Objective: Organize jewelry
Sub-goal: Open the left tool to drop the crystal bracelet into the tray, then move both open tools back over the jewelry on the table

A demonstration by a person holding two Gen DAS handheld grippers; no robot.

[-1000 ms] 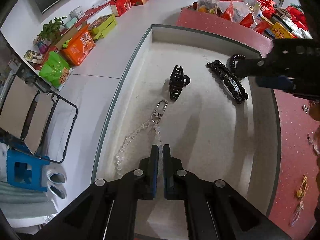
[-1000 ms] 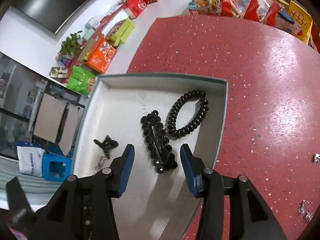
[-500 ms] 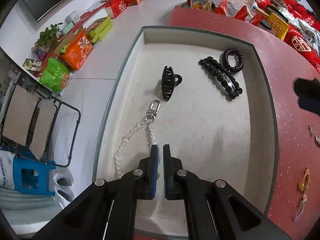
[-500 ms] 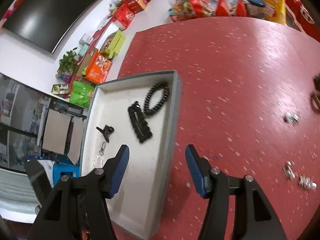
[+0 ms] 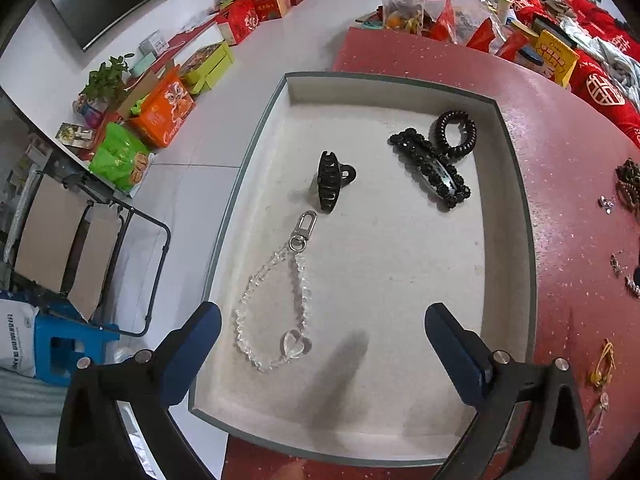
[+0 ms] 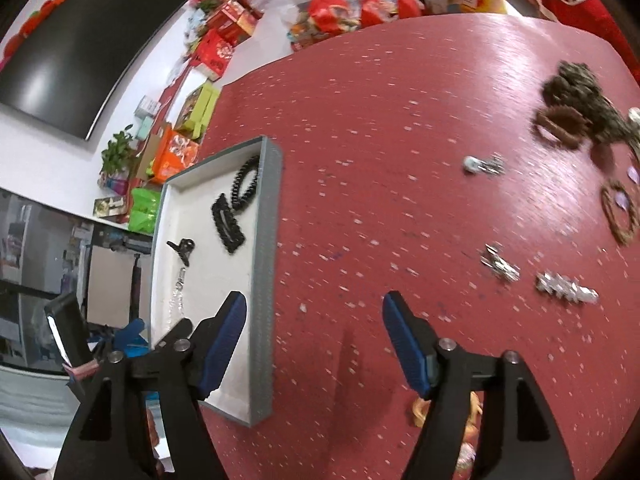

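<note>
- Since the earlier frames the left gripper (image 5: pixel 320 344) has gone from pressed together to spread wide; its fingers (image 5: pixel 198 344) are opening with nothing between the pads, and the bead strap (image 5: pixel 276 304) lies loose on the tray floor just ahead of them, lower centre of the left view.
- Meanwhile the right gripper (image 6: pixel 316 344) has swung off the tray (image 6: pixel 266 272) and now sits over bare red worktop (image 6: pixel 360 120); its fingers are also opening, and nothing is between them.
- Inside the tray, in the left view: the claw clip (image 5: pixel 330 182) at centre, just above the strap's metal clasp (image 5: pixel 303 230); the barrette (image 5: pixel 430 168) and coil tie (image 5: pixel 456 134) touching each other at upper right. All four lie flat and apart from the tray walls.
- I judge the strap delivered, so the left hand is free for another piece.
- Still loose on the worktop, right side of the right view: small silver pieces (image 6: pixel 500 266), a sparkly clip (image 6: pixel 566 292), brown rings (image 6: pixel 618 212), and a dark tangled heap (image 6: pixel 576 88) at upper right. A yellow trinket (image 6: pixel 424 412) peeks out behind the right finger at the bottom.
- Likely next is a pick from that scatter; the silver bits are small and flat, so a slipped pinch looks like the main risk.
</note>
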